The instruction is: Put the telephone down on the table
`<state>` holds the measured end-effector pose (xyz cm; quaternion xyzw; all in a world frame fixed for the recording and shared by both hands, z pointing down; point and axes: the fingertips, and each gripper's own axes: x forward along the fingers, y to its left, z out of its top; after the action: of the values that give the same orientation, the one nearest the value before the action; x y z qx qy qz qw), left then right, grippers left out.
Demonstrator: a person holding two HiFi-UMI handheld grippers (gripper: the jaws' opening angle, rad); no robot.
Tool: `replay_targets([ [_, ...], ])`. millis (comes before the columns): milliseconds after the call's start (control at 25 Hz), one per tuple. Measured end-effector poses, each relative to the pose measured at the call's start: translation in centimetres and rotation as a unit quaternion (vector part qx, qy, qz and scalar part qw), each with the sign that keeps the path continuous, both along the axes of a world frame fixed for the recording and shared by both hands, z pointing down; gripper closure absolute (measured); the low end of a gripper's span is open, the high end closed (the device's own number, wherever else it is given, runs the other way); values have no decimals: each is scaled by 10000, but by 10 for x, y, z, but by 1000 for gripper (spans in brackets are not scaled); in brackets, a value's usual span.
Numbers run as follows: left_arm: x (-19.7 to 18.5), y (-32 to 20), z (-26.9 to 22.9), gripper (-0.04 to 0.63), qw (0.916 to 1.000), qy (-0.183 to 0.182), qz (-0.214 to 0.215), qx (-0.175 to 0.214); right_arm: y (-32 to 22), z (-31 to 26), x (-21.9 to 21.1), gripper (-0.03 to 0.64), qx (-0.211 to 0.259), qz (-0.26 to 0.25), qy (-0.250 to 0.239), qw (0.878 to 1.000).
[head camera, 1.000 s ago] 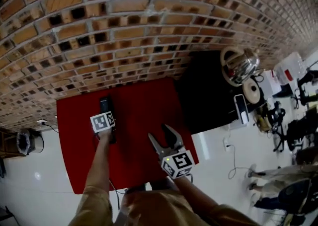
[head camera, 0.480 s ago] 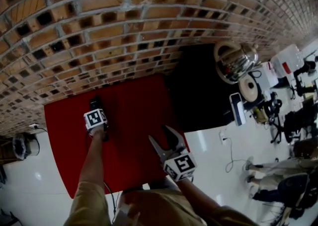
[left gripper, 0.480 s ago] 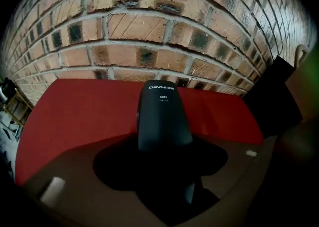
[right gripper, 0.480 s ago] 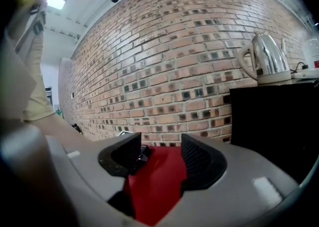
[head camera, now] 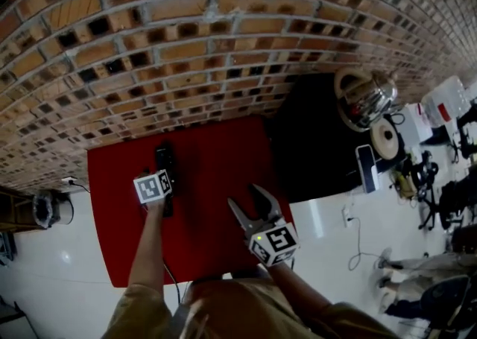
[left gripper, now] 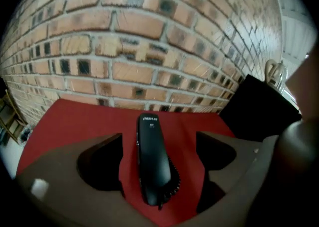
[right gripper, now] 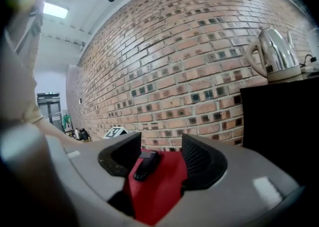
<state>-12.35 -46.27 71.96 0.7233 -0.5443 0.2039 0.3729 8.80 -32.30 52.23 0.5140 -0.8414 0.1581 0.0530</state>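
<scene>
The telephone [head camera: 164, 162] already lies flat on the red surface [head camera: 216, 159], lengthwise toward the brick wall [head camera: 186, 47], in the left half of the cloth and not far from the wall-side edge; so the putting-down itself looks done. The left gripper [left gripper: 158, 142] sits around the telephone's near end with its jaws opening; the handset is between them, but red cloth shows on both sides of it, so the pads are not pressing on it. What seems left is only to draw that gripper back clear of the handset without nudging it. The right gripper [head camera: 246, 200] hovers over the near right part of the surface, well apart from the telephone, jaws spread and nothing between them; it appears to have no part in this step. As to make: the telephone is a slim black handset of smooth, slightly glossy plastic, rounded at both ends, with small pale lettering near the far end and a black coiled cord [left gripper: 174, 178] bunched beside its near end; the surface looks like a matt red cloth or mat, flat and without wrinkles; the gripper jaws are broad grey plastic with dark hollowed, ribbed pads; the wall is rough brick with pale mortar lines.
</scene>
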Motion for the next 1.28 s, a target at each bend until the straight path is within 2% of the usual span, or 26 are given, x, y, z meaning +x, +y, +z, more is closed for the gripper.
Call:
replay_targets([
  [80, 7, 9, -39, 153, 9984, 144, 110, 539, -3, -8, -1, 376, 161, -36, -74, 9998],
  [160, 16, 21, -80, 153, 9921, 157, 341, 1193, -7, -17, -4, 376, 319, -78, -159, 9993],
  [240, 20, 37, -122, 153, 9815, 82, 471, 1853, -11, -26, -7, 376, 430, -118, -251, 9987],
  [360, 19, 66, -184, 155, 9626, -105, 382, 2680, -15, -41, -8, 376, 614, -143, -375, 9973],
  [440, 15, 86, -220, 156, 9500, -218, 216, 3108, -16, -50, -7, 376, 761, -177, -420, 9961],
  [560, 3, 116, -257, 158, 9334, -480, -59, 3555, -18, -67, -8, 374, 1038, -232, -403, 9935],
  [640, -5, 134, -271, 160, 9250, -687, -211, 3732, -16, -79, -8, 374, 1252, -250, -329, 9913],
  [720, -13, 148, -277, 161, 9219, -761, -347, 3783, -13, -89, -7, 374, 1471, -233, -209, 9886],
  [800, -19, 157, -278, 161, 9221, -693, -516, 3771, -10, -93, -5, 377, 1573, -176, -30, 9874],
  [960, -28, 162, -275, 161, 9234, -568, -742, 3722, -9, -90, -12, 389, 1446, -196, 197, 9891],
  [1280, -17, 162, -270, 161, 9259, -551, -623, 3686, -3, -78, -21, 390, 1176, -365, 517, 9910],
])
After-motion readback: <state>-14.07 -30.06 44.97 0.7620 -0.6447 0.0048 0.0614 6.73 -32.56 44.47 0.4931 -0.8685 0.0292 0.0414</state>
